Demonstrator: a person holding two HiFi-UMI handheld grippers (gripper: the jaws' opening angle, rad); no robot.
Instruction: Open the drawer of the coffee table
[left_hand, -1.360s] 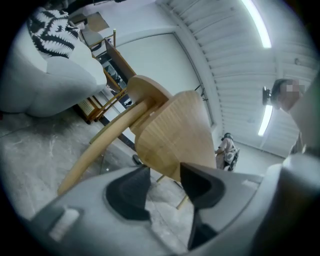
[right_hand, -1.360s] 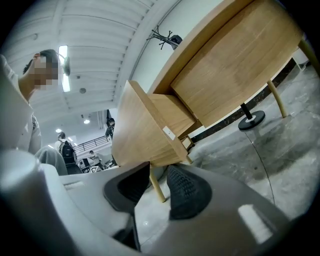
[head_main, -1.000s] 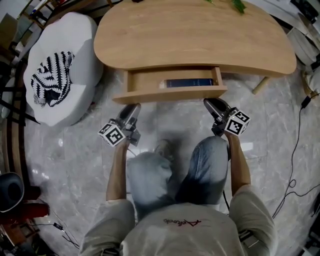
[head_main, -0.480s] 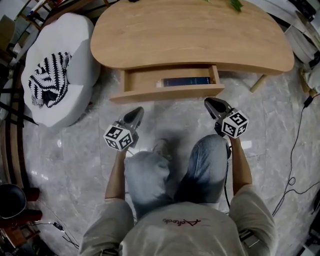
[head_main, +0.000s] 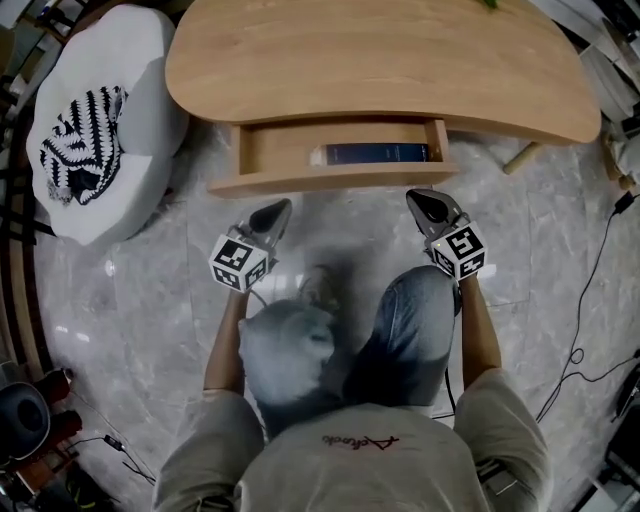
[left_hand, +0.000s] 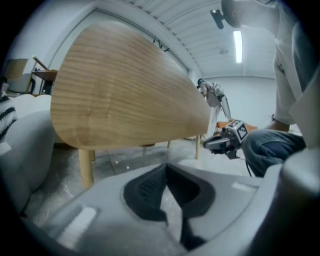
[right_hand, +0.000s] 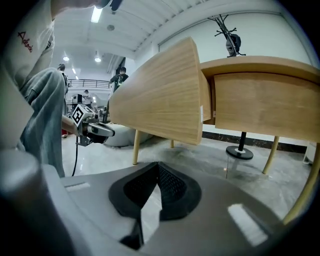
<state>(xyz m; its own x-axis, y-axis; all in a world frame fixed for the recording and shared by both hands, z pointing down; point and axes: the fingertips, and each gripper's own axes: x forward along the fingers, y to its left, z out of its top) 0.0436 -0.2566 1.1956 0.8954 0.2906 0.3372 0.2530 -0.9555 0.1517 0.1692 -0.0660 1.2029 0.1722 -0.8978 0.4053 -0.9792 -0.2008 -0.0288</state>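
Both grippers have backed off the drawer (head_main: 330, 181) front since a sec ago and sunk a bit. Their jaws have just been closing w/ nothing between them. Now left gripper (head_main: 274, 209) and right gripper (head_main: 426, 202) are each pinched shut and empty.

Drawer sits pulled out from under the coffee table (head_main: 380, 60), dark book (head_main: 376, 153) lying inside, so the job looks done.

Drawer lies straight ahead of both tips, clear of them, w/ its long axis running side to side across the pair. Right tip is prob. a shade nearer, hard to say from above.

Head view alone shows the book and the drawer's inside. Gripper views show only the front panel (right_hand: 160, 100) near edge-on, plus table legs (left_hand: 86, 167) and the opposite gripper.
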